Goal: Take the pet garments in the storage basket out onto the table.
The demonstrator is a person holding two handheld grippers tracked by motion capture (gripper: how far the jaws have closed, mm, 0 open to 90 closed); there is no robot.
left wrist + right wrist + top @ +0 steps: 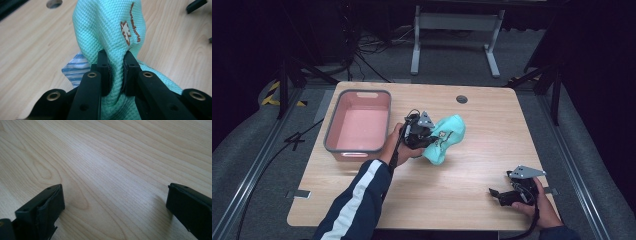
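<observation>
1. Your right gripper sits low at the near right corner of the counter, its jaws spread wide with bare wood grain between them in the right gripper view.
2. Your left gripper is pinching a mint green cloth; both jaws press a bunched fold of it from either side.
3. From the high view, that cloth hangs at mid-counter, just right of your left hand, which reaches in on a dark sleeve with a white stripe.
4. A pink bin with a grey rim stands on the left part of the counter, close beside your left hand.
5. Brown stitching marks the cloth; you cannot read it.
6. A blue-and-white striped fabric piece peeks from behind the cloth, mostly hidden, so you cannot tell what it belongs to.
7. A round grommet hole sits near the counter's far edge.
8. Beyond the light wood counter, the room is dark: grey floor, loose cables, and a white desk frame.
</observation>
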